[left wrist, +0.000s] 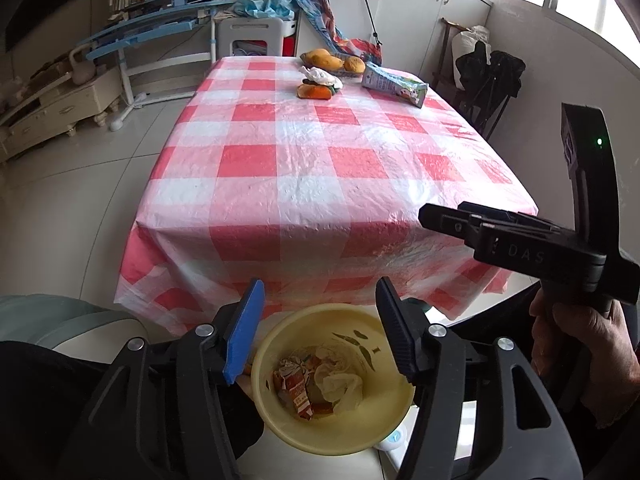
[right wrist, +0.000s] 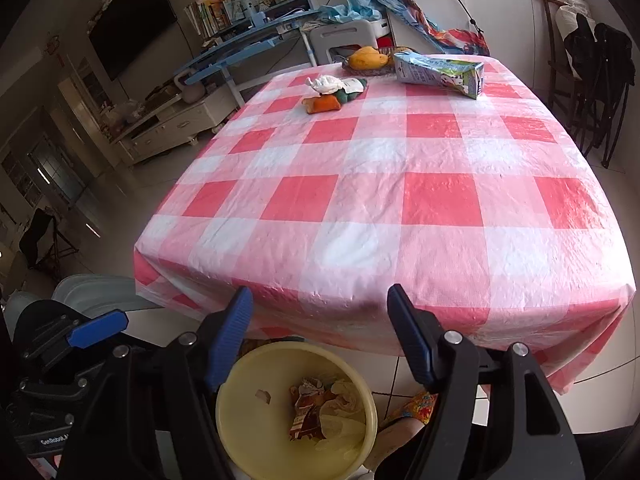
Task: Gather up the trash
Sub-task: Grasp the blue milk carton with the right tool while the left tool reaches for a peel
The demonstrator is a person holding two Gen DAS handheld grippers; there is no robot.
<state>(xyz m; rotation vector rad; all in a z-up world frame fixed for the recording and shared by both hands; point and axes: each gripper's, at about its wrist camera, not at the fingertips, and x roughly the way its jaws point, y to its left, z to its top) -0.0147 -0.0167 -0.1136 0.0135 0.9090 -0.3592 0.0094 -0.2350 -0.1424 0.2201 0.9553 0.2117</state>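
Two grippers, both with jaws parted and nothing between the pads. Left gripper (left wrist: 320, 328) hangs over a yellow bin (left wrist: 280, 436) that stands on the floor just off the near edge of the table; its blue pad (left wrist: 244, 332) sits above the bin's left rim, the dark finger above the right rim. Right gripper (right wrist: 320, 336) is likewise spread wide over the same bin (right wrist: 248, 440), empty, with the rim showing between its two fingers. In the left wrist view the right gripper (left wrist: 440, 216) shows from the side at the table's near right corner, gripped by a hand (left wrist: 576, 352). Inside the bin: a torn red-and-white wrapper (left wrist: 294, 388) and a crumpled clear plastic bag (left wrist: 340, 388), lying side by side on the bottom. Table carries a red-and-white checked cloth (right wrist: 400, 200) that drapes over the near edge; near half is bare cloth. Trash on the table lies at the far end: a crumpled white tissue (right wrist: 326, 84) resting on a green-and-orange packet (right wrist: 332, 100), and to its right a milk carton (right wrist: 440, 72) lying on its side. Behind these, a dish of yellow fruit (right wrist: 366, 58). Both grippers are well apart from those far items. Tiled floor (left wrist: 60, 208) around the table; a desk (left wrist: 160, 28) and cabinet (left wrist: 52, 112) stand along the far wall
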